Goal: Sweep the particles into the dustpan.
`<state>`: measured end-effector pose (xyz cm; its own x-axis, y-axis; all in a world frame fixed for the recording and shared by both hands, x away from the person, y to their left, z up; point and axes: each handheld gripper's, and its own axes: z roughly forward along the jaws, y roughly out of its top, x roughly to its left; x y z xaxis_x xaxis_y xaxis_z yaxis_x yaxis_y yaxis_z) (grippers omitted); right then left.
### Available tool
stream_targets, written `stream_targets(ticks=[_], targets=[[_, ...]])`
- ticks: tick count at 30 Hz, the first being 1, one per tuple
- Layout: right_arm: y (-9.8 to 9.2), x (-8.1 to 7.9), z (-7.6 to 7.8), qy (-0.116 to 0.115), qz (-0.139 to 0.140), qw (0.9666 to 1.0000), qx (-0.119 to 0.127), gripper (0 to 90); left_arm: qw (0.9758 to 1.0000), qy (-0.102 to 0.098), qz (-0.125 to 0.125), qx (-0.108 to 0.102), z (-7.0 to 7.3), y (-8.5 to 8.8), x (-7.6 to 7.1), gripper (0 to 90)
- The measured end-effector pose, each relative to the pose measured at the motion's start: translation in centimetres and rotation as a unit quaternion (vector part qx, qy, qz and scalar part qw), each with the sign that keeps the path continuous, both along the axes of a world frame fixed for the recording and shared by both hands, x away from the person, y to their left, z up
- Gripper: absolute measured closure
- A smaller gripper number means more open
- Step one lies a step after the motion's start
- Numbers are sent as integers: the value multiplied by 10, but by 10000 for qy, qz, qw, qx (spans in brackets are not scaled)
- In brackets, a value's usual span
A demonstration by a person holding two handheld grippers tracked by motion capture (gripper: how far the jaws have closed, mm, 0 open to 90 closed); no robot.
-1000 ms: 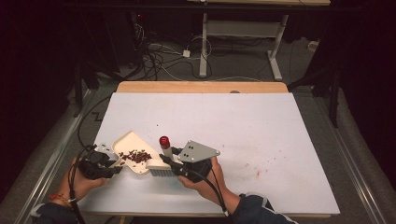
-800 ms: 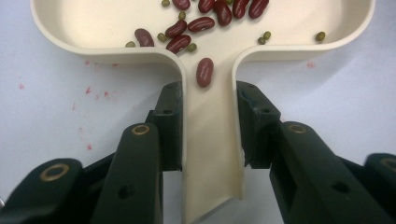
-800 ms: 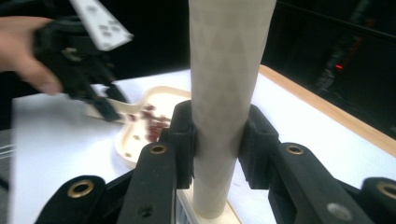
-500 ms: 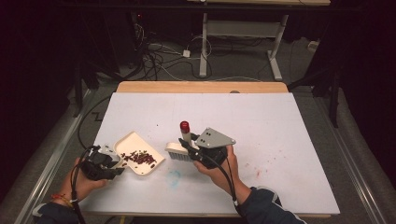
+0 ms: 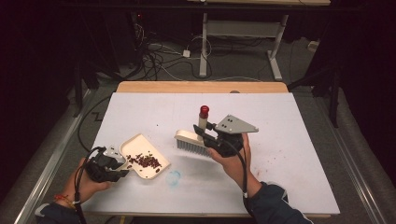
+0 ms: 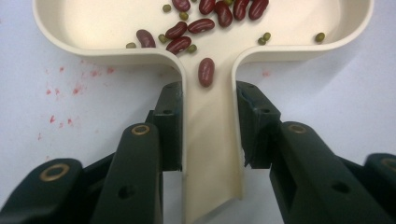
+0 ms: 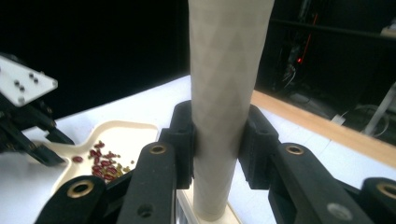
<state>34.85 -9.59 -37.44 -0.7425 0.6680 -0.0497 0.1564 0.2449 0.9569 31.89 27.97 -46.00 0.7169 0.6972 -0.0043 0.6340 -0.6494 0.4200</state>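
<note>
1. The left gripper (image 6: pixel 208 140) has its jaws pinched on the flat handle of the cream dustpan (image 6: pixel 205 51); both pads press the handle's sides, with no gap to be seen.
2. The right gripper (image 7: pixel 219 140) clamps the pale handle of the brush (image 7: pixel 224 93), one pad on each side of the shaft.
3. In the high view the dustpan (image 5: pixel 144 156) lies near the front-left part of the worktop (image 5: pixel 289 140), its handle pointing towards the left edge, where the left gripper (image 5: pixel 109 163) grips it.
4. The brush (image 5: pixel 191 142) is near the middle of the worktop, right of the dustpan and apart from it, its handle rising to a red tip. Whether the bristles touch the surface I cannot tell.
5. The right half of the worktop and the strip along the far wooden edge are bare; faint red specks mark the surface towards the front-right corner.
6. A small bluish smudge (image 5: pixel 173 177) sits just in front of the dustpan's open edge.
7. The left gripper view shows the beans (image 6: pixel 205 21) closely: dark red beans mixed with small green ones, and one red bean lodged where the handle begins.
8. The right gripper view shows the textured surface of the brush handle and, beyond it, the dustpan (image 7: pixel 116 140) with the left gripper at its end.
</note>
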Motion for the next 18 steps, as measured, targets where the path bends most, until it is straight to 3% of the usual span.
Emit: stream_targets(ticks=[9,13,18], targets=[[-20,7,10,120,-146,9997,138,698,9999,3,-170,-6,-2,-19,-1,639],[-16,10,5,-67,-407,9991,22,698,9997,46,-251,42,-3,-32,0,639],[5,17,-13,-357,-675,9967,-287,698,9995,70,-294,34,-4,-46,2,639]])
